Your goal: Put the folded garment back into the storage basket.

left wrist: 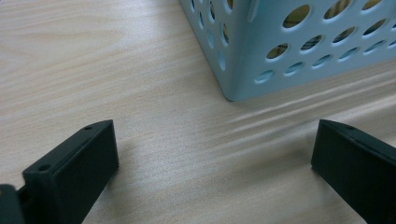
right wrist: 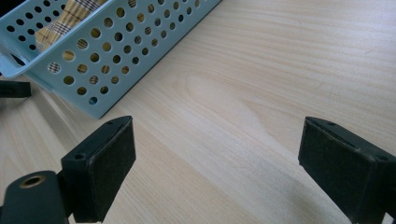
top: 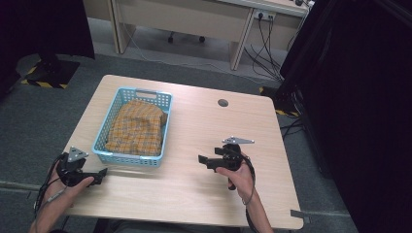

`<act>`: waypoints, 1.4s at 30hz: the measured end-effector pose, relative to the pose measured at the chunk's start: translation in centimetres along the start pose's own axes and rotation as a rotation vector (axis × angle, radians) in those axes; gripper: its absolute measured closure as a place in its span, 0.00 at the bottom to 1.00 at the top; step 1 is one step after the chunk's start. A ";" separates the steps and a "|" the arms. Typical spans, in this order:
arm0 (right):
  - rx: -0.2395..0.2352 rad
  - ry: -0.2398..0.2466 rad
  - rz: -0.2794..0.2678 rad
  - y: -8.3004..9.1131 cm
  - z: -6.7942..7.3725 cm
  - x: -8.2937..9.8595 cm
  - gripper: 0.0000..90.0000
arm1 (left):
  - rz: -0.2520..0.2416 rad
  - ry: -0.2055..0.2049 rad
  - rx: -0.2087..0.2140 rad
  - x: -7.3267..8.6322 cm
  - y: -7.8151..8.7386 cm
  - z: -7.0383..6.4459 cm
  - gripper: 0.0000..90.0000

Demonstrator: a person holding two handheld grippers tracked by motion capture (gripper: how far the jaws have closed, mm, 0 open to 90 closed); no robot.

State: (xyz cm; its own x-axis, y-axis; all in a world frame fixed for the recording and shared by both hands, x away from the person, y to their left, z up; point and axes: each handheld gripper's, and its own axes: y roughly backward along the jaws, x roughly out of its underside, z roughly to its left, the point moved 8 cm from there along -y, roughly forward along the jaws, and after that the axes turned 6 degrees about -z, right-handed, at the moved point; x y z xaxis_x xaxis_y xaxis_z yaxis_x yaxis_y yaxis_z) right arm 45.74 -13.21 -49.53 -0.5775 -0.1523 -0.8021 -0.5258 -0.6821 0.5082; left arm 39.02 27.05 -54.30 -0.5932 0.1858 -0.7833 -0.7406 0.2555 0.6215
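A light blue perforated basket (top: 162,116) stands on the left half of the wooden table and holds a folded orange plaid cloth (top: 137,127). My left gripper (top: 103,173) rests at the table's near left corner, just below the basket's near left corner (left wrist: 233,88), open with nothing between its jaws. My right gripper (top: 200,159) sits right of the basket, pointing left toward it, also open and empty. In the right gripper view the basket's wall (right wrist: 107,51) lies ahead to the left, with the cloth (right wrist: 70,18) seen through its holes.
The table (top: 214,131) has a round cable hole (top: 223,103) near its far edge. Desks and hanging cables stand beyond it; a black curtain runs along the right. The other gripper's jaw tip (right wrist: 14,88) peeks in at the left of the right gripper view.
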 end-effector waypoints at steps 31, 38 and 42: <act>0.039 0.011 0.008 1.9 -0.7 1.4 0.13 | -0.001 -0.003 0.004 0.0 0.0 0.0 0.00; 0.050 0.020 0.016 2.3 -0.8 1.8 0.13 | -0.001 -0.004 0.005 0.0 0.0 -0.1 0.00; 0.053 0.020 0.018 2.6 -1.0 2.1 0.13 | -0.001 -0.004 0.005 0.0 0.0 -0.1 0.00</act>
State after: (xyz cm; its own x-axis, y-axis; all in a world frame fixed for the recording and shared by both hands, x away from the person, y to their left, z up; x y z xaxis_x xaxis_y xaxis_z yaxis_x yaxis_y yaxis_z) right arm 43.75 -15.99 -50.18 -0.5751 -0.1785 -0.7984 -0.5482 -0.6403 0.5381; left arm 39.00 26.98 -54.30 -0.5910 0.1895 -0.7841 -0.7397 0.2605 0.6205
